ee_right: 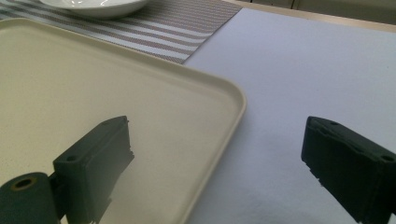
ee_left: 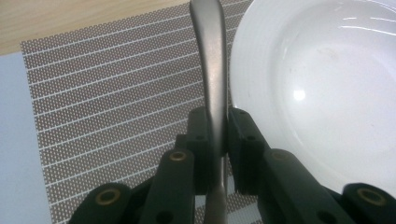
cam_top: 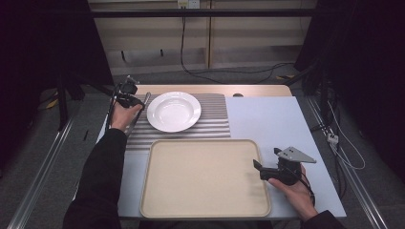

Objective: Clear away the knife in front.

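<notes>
Nearest us, the right gripper point(cam_top: 267, 167): black jaws spread wide, holding nothing, straddling the right rim of the beige rectangular plastic tray point(cam_top: 205, 179); hand resting level on the pale table point(cam_top: 267, 119). Farther, the left gripper point(ee_left: 218, 135): jaws pinching a grey metal utensil handle point(ee_left: 211, 70) above the striped woven placemat point(ee_left: 116, 84), beside the round white ceramic plate point(ee_left: 317, 84); forearm extended forward.

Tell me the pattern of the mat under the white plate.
The placemat: brown weave with thin white stripes, clearest in the left gripper view.
</notes>
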`<state>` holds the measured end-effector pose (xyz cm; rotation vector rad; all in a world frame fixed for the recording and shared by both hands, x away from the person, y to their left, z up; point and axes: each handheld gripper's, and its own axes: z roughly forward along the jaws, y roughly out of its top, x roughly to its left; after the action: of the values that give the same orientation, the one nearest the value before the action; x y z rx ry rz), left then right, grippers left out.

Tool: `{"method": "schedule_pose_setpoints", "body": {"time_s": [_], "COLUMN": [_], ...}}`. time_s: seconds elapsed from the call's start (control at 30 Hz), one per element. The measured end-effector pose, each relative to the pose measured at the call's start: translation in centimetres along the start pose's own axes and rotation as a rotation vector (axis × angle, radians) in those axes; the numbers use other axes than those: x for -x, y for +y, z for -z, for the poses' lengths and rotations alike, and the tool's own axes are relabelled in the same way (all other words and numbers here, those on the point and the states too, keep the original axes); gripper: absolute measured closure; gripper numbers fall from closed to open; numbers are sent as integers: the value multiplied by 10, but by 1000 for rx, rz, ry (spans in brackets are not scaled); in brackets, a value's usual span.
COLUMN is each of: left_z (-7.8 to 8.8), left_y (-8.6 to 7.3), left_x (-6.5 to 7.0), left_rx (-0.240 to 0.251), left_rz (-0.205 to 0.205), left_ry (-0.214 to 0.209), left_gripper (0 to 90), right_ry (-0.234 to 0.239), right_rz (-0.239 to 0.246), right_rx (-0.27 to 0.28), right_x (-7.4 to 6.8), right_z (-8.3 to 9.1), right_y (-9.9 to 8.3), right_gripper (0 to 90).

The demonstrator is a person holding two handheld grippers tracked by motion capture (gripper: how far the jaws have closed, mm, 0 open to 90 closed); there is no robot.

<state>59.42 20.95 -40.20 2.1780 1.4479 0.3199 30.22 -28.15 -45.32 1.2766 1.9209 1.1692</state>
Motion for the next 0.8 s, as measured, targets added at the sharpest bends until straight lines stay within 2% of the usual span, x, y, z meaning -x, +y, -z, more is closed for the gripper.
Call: {"method": "schedule_pose_setpoints", "body": {"time_s": [0.13,0.23,0.27,0.3,0.33,0.43,0.63,0.73,0.8], "left_z": [11,15,18,18,19,23,35,40,42], "left_y": [0,-1,-2,-2,-3,-5,-10,-13,-15], "left_x": [4,6,7,7,8,11,17,22,25], "left_rx": [11,19,24,24,22,20,35,34,32], "left_rz": [-31,-21,-21,-21,-27,-44,-47,-66,-81], "left_ry": [-16,-14,-34,-34,-24,-32,-37,-42,-61], "left_gripper": [798,798,798,799,798,798,798,798,798], "right_ry": [-1,0,0,0,0,2,1,0,0], "right_rz": [1,2,0,0,1,5,5,5,4], "right_rx": [2,2,2,2,3,3,4,4,6], "right_x": [0,0,-1,-1,-1,-1,-2,-2,-2], "right_z": [1,0,0,0,0,1,1,1,1], "right_y": [0,0,0,0,0,1,1,1,1], "right_gripper": [86,86,86,86,86,86,86,86,86]}}
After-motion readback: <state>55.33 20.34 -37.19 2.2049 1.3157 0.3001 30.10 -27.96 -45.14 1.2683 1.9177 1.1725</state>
